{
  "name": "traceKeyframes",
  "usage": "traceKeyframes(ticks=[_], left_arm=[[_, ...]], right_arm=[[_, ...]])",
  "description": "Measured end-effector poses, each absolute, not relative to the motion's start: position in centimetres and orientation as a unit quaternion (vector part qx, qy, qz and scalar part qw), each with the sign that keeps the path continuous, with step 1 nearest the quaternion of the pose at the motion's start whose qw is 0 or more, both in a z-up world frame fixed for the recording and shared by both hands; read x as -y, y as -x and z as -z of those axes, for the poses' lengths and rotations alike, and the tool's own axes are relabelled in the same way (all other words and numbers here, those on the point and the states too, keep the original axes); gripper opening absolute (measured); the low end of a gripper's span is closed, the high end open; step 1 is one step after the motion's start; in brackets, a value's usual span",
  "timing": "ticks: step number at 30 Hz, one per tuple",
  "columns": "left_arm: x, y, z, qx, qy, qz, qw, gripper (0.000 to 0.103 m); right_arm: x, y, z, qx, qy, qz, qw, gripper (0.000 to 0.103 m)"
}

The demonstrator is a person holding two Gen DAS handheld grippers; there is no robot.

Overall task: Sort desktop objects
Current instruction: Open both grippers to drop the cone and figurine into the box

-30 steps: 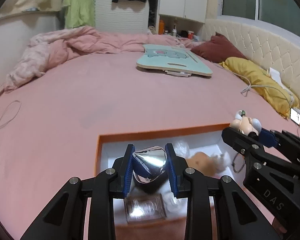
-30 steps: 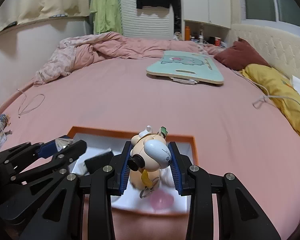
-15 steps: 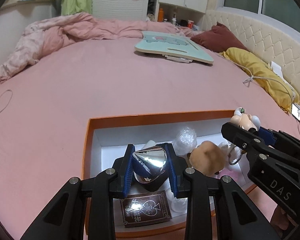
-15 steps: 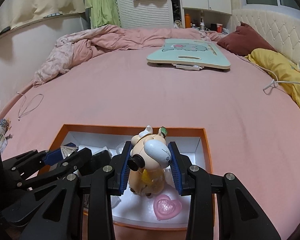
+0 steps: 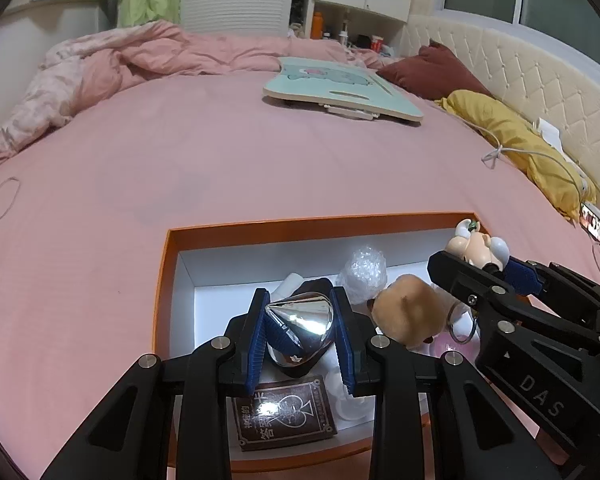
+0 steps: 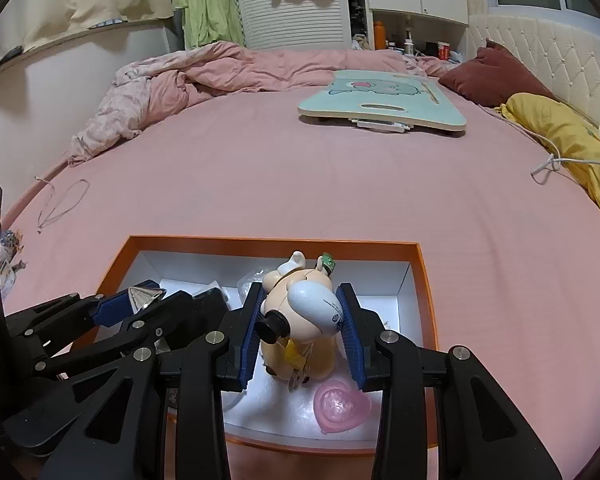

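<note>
Chrome cone (image 5: 300,318) pinched in my left gripper (image 5: 300,336), figurine (image 6: 300,312) pinched in my right gripper (image 6: 302,334), I am holding both directly above the orange box (image 5: 162,292), left of the pink heart (image 6: 342,406).

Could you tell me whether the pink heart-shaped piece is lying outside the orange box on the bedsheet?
No, the pink heart lies on the white floor inside the orange box, near its front right corner.

"DAS" stands on the right tool (image 5: 496,276); the card box (image 5: 286,414) bears a spade sign
</note>
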State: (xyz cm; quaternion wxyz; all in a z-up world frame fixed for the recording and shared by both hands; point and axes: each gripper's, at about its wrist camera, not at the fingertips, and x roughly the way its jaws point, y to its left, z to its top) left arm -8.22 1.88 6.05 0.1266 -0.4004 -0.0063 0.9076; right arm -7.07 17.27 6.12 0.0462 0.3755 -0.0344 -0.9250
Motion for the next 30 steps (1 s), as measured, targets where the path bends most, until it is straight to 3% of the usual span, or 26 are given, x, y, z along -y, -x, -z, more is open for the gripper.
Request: traceKeyframes(ticks=[18,21,24,30], left_arm=[[-2.18,8.26,-6.01,0.006,0.4,-0.907,0.13,0.029],[-2.04,8.27,-6.14,0.018,0.398,-0.908,0.132,0.034],[-1.88,8.29,-6.32,0.017,0.393,-0.912,0.12,0.047],[-1.35,8.32,-6.63,0.028,0.385,-0.916,0.106,0.062]], right_arm=[[-16.95,6.95,-6.26,0.024,-0.374,0.926,0.044,0.038],[-16.89,6.92,-6.26,0.023,-0.373,0.927,0.041,0.038],[-17.0,6.9,-6.38,0.021,-0.37,0.928,0.033,0.038],[-17.23,6.87,-6.62,0.016,-0.363,0.931,0.016,0.045]])
